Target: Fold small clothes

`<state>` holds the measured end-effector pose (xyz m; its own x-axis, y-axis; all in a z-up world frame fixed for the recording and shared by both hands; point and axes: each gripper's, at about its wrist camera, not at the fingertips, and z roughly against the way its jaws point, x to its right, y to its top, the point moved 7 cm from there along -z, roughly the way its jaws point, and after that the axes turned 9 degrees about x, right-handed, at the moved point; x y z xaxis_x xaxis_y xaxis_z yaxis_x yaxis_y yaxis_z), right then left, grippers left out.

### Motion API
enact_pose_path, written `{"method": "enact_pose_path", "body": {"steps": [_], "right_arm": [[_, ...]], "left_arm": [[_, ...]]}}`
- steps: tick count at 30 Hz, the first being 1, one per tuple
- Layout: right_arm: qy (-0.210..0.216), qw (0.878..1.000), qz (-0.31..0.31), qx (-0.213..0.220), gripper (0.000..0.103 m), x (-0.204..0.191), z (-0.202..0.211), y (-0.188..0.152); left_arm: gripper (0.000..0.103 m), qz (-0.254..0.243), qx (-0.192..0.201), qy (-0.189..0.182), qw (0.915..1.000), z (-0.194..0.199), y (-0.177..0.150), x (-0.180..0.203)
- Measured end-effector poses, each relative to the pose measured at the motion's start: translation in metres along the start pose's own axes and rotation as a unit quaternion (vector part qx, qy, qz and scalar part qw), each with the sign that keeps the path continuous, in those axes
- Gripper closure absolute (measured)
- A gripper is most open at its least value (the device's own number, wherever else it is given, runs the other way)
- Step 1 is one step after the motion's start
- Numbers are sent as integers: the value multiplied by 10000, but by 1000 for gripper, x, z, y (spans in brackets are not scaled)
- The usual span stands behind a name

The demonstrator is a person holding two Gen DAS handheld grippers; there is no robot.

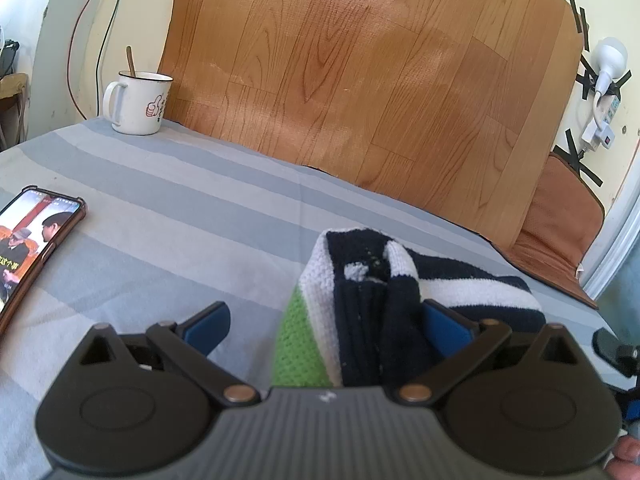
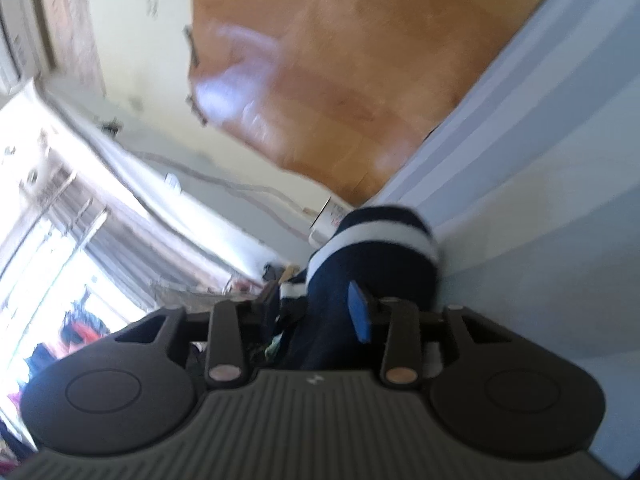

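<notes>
While the left hand-held gripper [image 1: 326,320] gapes around the striped sock [image 1: 372,304], mug [image 1: 138,104] writing is unreadable.

White enamel mug [image 1: 138,103] bearing a red thumbs-up sign, its characters illegible; phone [image 1: 34,240] screen caption unreadable

The counter [image 1: 180,208] is covered by a cloth striped in pale grey and blue-grey. A white enamel mug [image 1: 138,104] stands at its far left corner. A brown-cased smartphone [image 1: 32,248] lies at the left edge. A navy, white and green knitted garment [image 1: 360,308] rests near the right edge.
</notes>
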<state>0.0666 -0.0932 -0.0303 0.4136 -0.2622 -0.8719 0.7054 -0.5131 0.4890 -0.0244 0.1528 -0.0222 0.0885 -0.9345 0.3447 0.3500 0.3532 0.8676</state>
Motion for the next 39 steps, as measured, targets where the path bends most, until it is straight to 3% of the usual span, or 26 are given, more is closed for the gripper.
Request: {"method": "enact_pose_path", "body": {"steps": [2, 15, 18, 25, 30, 34, 39], "right_arm": [[-236, 9996, -88, 156, 31, 6, 4, 4], [-344, 9993, -100, 109, 30, 13, -4, 3], [-422, 9991, 28, 43, 30, 13, 0, 2], [-845, 9906, 919, -564, 30, 6, -7, -6], [-1049, 9804, 1316, -1022, 28, 6, -16, -10], [-1066, 9739, 1474, -1361, 27, 4, -35, -17], [-1102, 9631, 1924, -1528, 28, 0, -63, -28]], "left_arm": [[0, 13, -2, 3, 10000, 0, 0, 0], [0, 94, -58, -48, 9999, 1, 0, -1], [0, 437, -270, -334, 9981, 3, 2, -11], [0, 1217, -499, -955, 9867, 31, 13, -41], [0, 1056, -895, -1330, 9814, 27, 9, -27], [0, 734, -1292, -1342, 9797, 8, -5, -11], [1, 415, -1126, -1437, 9823, 9, -19, 9]]}}
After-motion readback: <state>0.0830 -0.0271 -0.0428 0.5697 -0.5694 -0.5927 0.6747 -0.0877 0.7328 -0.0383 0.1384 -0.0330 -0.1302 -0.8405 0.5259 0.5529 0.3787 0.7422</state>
